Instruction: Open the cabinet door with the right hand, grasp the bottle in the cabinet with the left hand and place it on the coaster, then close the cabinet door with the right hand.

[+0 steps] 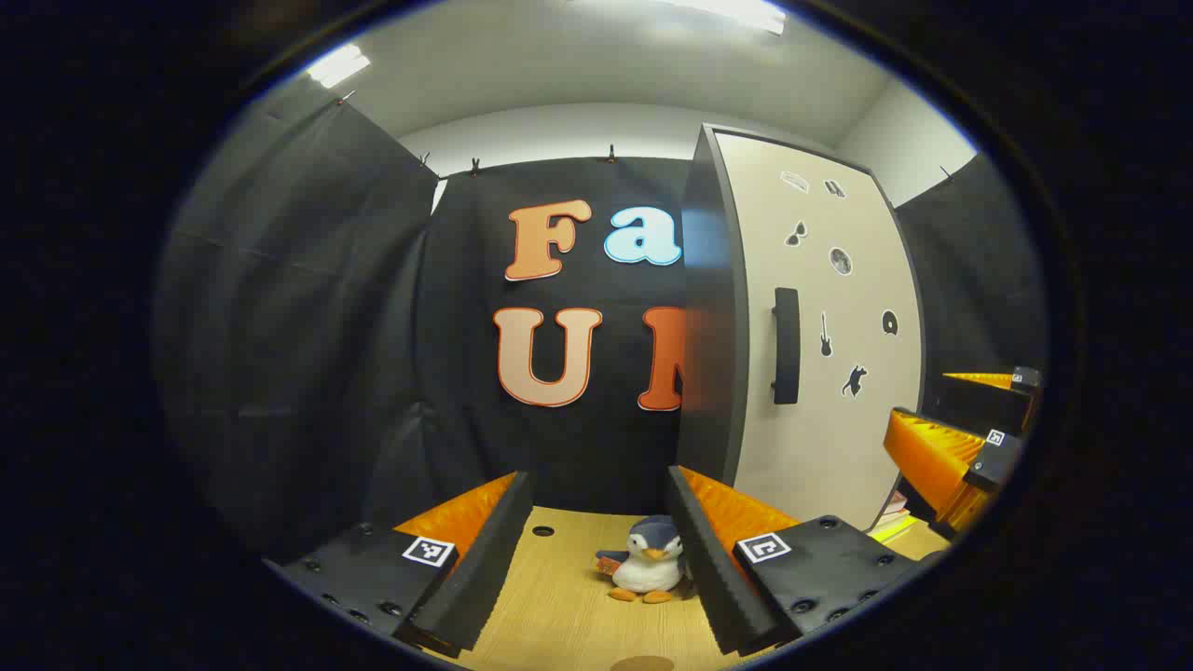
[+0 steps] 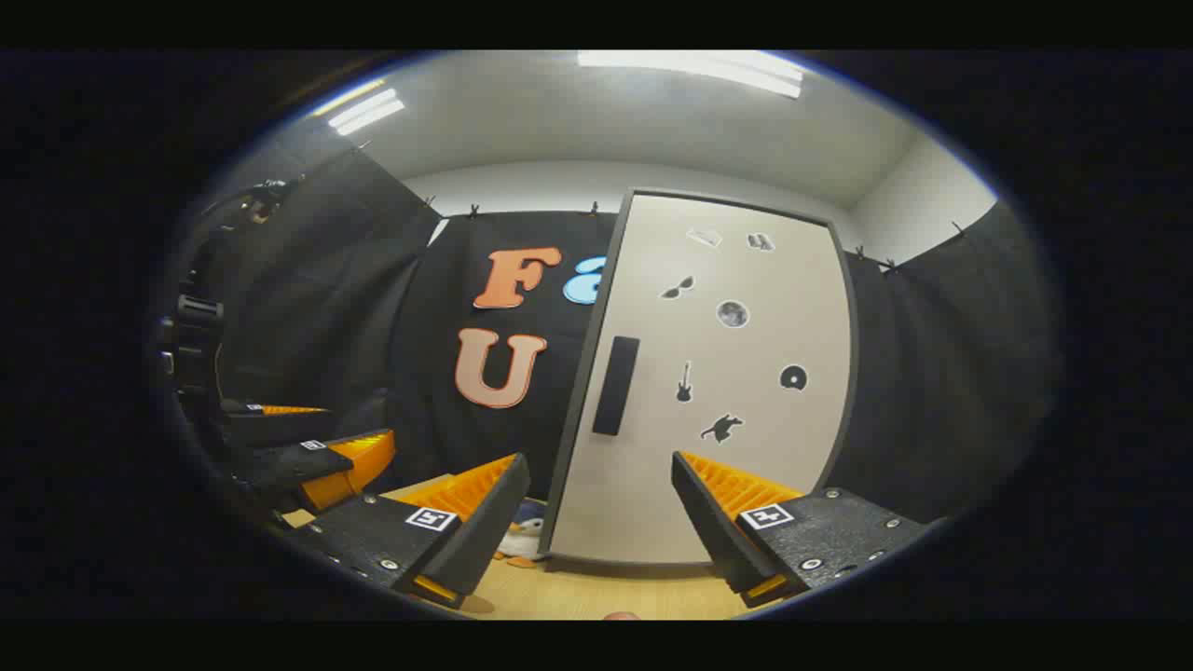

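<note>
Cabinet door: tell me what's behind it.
The door is shut, so the cabinet's inside is covered; no bottle can be seen. Only stickers and the handle show on its front.

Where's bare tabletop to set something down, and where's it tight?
Free: the wooden tabletop between the left gripper fingers, left of the penguin plush, out to the black cloth wall. Also the strip in front of the cabinet door. Tight: between the penguin plush and the cabinet door.

Penguin toy (image 1: 645,565) left of cabinet (image 1: 820,345)
</note>
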Action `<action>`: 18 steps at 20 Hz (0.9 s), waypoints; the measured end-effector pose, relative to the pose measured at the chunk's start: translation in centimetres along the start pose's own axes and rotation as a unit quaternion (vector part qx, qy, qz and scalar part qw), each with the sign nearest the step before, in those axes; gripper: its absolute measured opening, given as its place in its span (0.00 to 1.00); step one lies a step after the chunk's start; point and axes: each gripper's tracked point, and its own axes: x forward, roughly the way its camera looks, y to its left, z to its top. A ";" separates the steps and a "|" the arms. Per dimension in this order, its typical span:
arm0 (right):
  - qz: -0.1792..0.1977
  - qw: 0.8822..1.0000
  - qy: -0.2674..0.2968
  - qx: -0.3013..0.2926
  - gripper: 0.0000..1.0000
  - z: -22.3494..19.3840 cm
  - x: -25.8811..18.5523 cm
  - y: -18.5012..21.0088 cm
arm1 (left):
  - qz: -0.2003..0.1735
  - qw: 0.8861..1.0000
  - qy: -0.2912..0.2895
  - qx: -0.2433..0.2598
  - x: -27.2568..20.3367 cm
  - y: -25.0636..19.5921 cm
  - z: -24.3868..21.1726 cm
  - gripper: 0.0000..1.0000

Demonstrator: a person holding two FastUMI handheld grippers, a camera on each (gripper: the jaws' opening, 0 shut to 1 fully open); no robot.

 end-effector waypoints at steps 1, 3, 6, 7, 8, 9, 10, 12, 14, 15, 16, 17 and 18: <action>0.003 1.000 0.005 0.005 0.95 -0.2 0.0 0.2 | -0.001 1.000 -0.001 -0.001 -0.2 0.2 0.1 0.95; -0.013 1.000 0.001 0.018 0.95 0.3 0.1 -0.4 | -0.001 1.000 -0.014 -0.004 -0.6 0.5 0.6 0.95; -0.029 0.999 -0.004 0.016 0.95 0.2 0.7 -0.6 | -0.004 0.999 -0.042 -0.006 -0.6 1.1 2.2 0.94; -0.039 0.999 -0.002 0.016 0.95 -0.2 0.9 -0.7 | -0.011 0.999 -0.041 -0.001 -0.3 1.1 2.4 0.94; -0.043 0.999 0.004 0.019 0.95 -0.7 1.1 -0.6 | -0.019 0.999 -0.035 0.008 0.0 0.9 2.2 0.94; -0.041 0.999 0.010 0.025 0.95 -1.1 1.3 -0.3 | -0.022 0.999 -0.032 0.016 0.1 1.1 2.2 0.95; -0.040 0.999 0.017 0.031 0.95 -1.5 1.5 0.1 | -0.024 0.999 -0.027 0.019 0.3 1.3 2.1 0.95; -0.042 0.998 0.026 0.038 0.95 -2.1 2.1 0.2 | -0.035 0.999 -0.016 0.009 0.7 0.9 1.4 0.95; -0.047 0.998 0.026 0.043 0.95 -2.2 2.4 0.2 | -0.051 0.999 -0.004 -0.003 0.9 0.4 0.5 0.95; -0.049 0.997 0.026 0.047 0.95 -2.2 2.7 0.2 | -0.055 0.998 -0.001 -0.007 1.1 0.5 0.1 0.94; -0.051 0.997 0.027 0.051 0.95 -2.3 2.9 0.2 | -0.055 0.998 0.000 -0.006 1.1 0.5 -0.1 0.95; -0.052 0.997 0.027 0.053 0.95 -2.3 3.1 0.2 | -0.055 0.998 -0.003 -0.006 1.3 0.7 -0.1 0.95; -0.051 0.997 0.029 0.055 0.95 -2.3 3.4 0.3 | -0.055 0.998 -0.002 -0.004 1.6 0.7 -0.1 0.95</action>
